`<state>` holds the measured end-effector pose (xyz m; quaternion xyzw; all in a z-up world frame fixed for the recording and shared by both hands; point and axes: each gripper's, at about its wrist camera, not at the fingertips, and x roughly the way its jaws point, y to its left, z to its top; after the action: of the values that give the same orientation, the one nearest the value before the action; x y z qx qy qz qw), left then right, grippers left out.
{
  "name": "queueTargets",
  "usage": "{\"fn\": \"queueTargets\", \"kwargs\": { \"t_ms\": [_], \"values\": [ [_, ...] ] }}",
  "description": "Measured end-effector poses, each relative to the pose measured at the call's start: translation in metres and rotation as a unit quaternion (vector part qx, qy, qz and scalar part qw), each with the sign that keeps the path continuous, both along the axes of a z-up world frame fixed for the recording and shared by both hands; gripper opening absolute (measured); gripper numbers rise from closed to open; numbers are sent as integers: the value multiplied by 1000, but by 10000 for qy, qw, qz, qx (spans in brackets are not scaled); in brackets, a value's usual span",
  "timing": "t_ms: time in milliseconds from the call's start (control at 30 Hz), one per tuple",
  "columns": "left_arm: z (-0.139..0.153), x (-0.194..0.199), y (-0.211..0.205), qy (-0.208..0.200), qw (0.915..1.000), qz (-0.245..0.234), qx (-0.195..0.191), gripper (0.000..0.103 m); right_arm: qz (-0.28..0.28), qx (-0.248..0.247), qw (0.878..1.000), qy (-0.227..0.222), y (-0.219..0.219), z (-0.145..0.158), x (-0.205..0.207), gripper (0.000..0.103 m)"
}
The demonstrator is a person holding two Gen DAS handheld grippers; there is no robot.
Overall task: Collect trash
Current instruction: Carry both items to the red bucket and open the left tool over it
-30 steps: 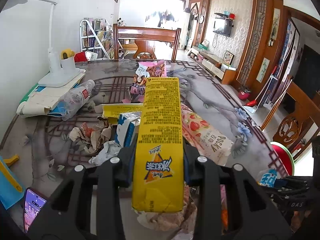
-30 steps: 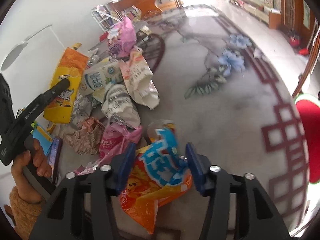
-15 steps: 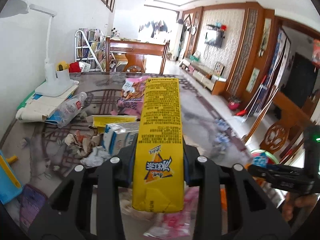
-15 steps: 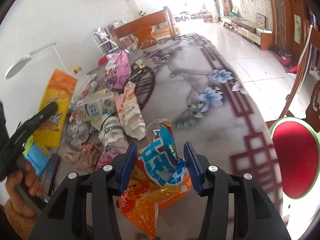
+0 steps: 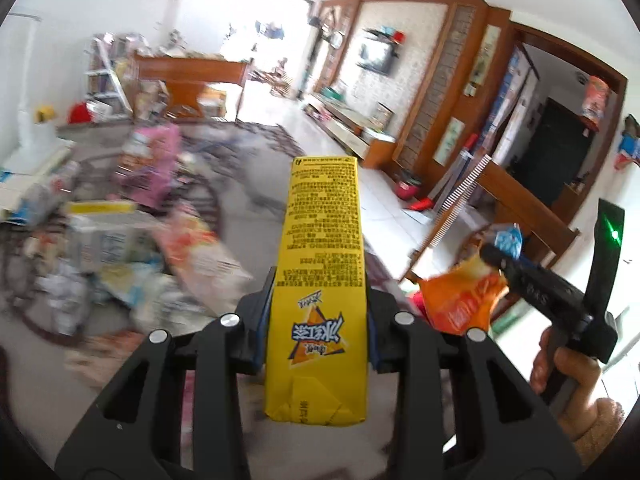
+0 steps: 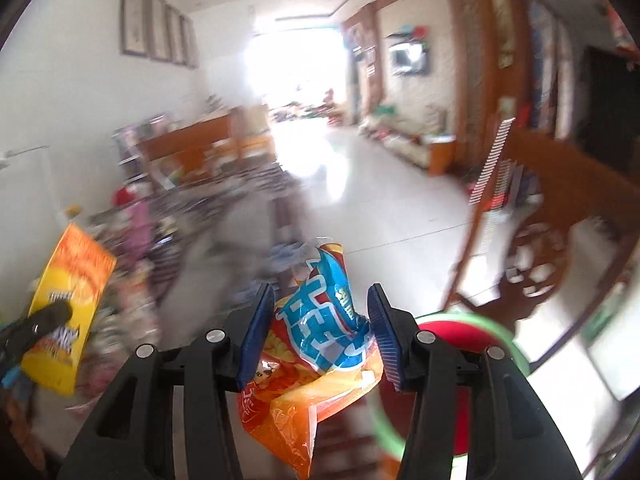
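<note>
Left gripper (image 5: 316, 328): jaws clamped on a tall yellow drink carton (image 5: 320, 280), gripped at its lower half, long axis pointing forward along the fingers, held above the worktop (image 5: 248, 196). Same carton shows at the left edge of the right wrist view (image 6: 68, 312).

Right gripper (image 6: 320, 332): jaws pinching a crumpled orange-and-blue snack bag (image 6: 320, 344); blue twisted top sticks up between the blue pads, orange body hangs below. Left view shows this gripper (image 5: 496, 258) off to the right, past the worktop edge, with a hand (image 5: 560, 364) on the grip and a fuzzy tan sleeve (image 5: 592, 420).

Remaining litter sits on the left part of the worktop: pink snack packet (image 5: 154, 168), white-and-blue milk carton (image 5: 108, 240), crumpled wrappers, too blurred to sort. Red round stool with green rim (image 6: 472, 360) sits below the right gripper.
</note>
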<state>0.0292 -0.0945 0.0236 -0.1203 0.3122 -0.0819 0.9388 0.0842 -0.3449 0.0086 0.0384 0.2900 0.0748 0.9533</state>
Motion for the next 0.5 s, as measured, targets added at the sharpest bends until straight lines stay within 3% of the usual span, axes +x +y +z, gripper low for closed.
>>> {"fn": "queueTargets", "kwargs": {
  "t_ms": [167,500],
  "values": [
    [-18,27,-72,265,9975,-661,9,35,-670,585,9951,428,-58,-17,8,47],
    [-49,80,-187,726,9840,-1621,146,35,-2324,1521,9569,845,-164,-45,1,48]
  ]
}}
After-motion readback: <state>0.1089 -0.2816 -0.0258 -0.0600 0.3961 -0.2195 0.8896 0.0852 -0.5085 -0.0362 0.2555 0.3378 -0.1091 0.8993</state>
